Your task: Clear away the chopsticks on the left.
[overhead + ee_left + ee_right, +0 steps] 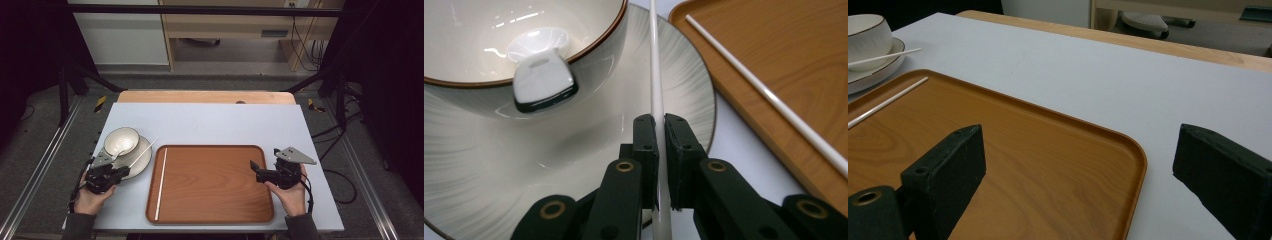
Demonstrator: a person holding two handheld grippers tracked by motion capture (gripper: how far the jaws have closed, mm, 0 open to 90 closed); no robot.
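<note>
A pale blue-grey table top (210,125) carries a brown wooden tray (215,200) at its near middle, and just left of that tray a cream plate (141,162) rests flat on the table surface, close beside the tray's left rim.

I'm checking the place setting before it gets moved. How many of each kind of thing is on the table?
Chopsticks: 2, one on the tray, one on the plate, clamped in the left gripper
Bowl: 1
Plate: 1
Tray: 1
Total: 5
</note>
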